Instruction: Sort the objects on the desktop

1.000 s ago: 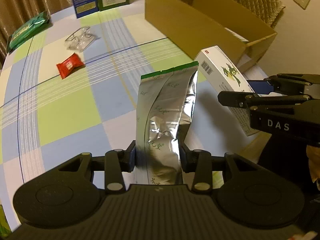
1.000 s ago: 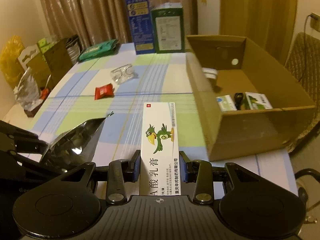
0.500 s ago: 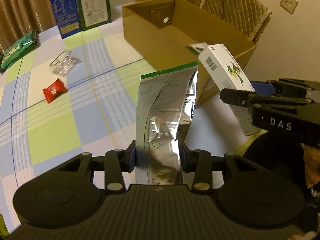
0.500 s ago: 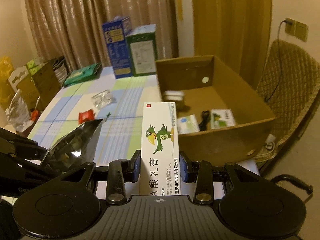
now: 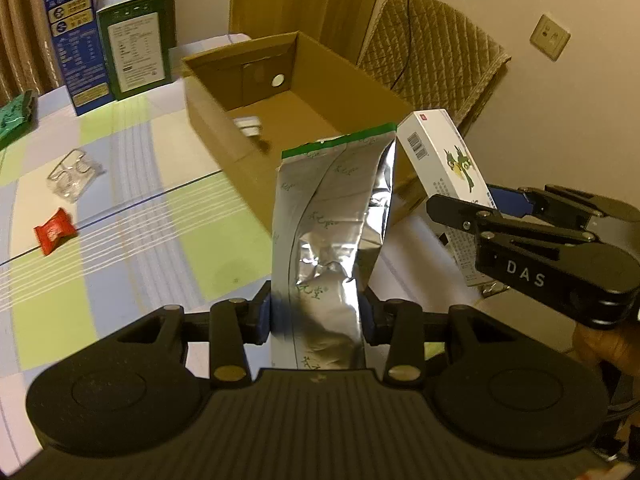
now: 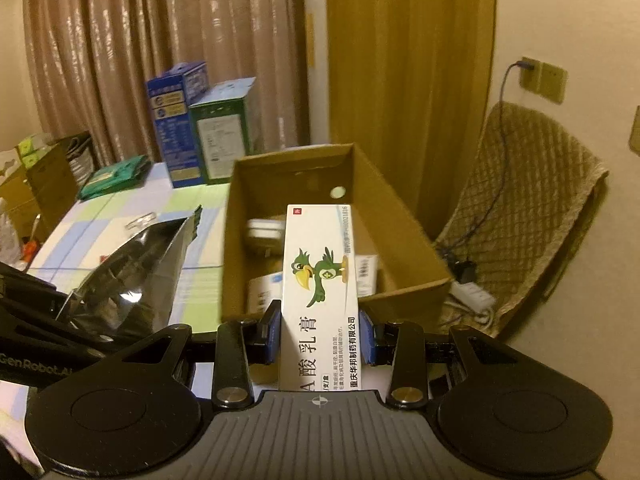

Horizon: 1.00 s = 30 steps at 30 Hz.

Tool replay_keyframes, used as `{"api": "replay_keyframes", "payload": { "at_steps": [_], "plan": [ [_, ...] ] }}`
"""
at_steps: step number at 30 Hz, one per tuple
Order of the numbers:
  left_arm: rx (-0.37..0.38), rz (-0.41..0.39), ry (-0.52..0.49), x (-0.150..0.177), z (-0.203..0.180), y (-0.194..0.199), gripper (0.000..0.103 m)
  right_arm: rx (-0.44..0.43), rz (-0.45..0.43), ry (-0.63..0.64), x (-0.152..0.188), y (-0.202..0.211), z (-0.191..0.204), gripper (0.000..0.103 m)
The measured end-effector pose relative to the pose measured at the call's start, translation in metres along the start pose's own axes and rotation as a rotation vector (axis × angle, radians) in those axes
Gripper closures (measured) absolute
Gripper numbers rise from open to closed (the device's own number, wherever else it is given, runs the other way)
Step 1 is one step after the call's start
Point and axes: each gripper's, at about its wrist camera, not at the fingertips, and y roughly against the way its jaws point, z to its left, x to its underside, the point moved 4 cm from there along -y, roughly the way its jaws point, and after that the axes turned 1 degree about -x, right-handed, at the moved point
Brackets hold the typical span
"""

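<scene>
My left gripper (image 5: 316,316) is shut on a silver foil pouch (image 5: 332,232) with a green top edge, held upright above the table near the cardboard box (image 5: 224,132). My right gripper (image 6: 320,332) is shut on a white medicine box with a green bird (image 6: 320,280), held in front of the cardboard box (image 6: 400,240). The medicine box also shows in the left wrist view (image 5: 448,164), to the right of the pouch. The pouch shows at the left of the right wrist view (image 6: 136,272). Several small packets lie inside the cardboard box.
A red snack packet (image 5: 54,232) and a clear plastic blister (image 5: 74,172) lie on the checked tablecloth (image 5: 132,240). A blue carton (image 5: 78,44) and a green carton (image 5: 134,40) stand at the back. A green pack (image 5: 14,116) lies far left. A padded chair (image 6: 528,208) stands behind the box.
Both grippers have risen and moved toward the cardboard box with their loads. The box interior now shows more fully in both views.
</scene>
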Motion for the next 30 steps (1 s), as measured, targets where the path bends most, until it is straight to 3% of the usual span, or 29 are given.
{"api": "replay_keyframes", "payload": {
  "at_steps": [11, 30],
  "plan": [
    [0.068, -0.014, 0.1, -0.035, -0.03, -0.017, 0.067, 0.043, -0.007, 0.033, -0.016, -0.007, -0.035, 0.068],
    [0.114, -0.034, 0.272, -0.091, -0.027, -0.056, 0.067, 0.056, 0.029, 0.089, -0.058, -0.065, -0.06, 0.068]
  ]
}}
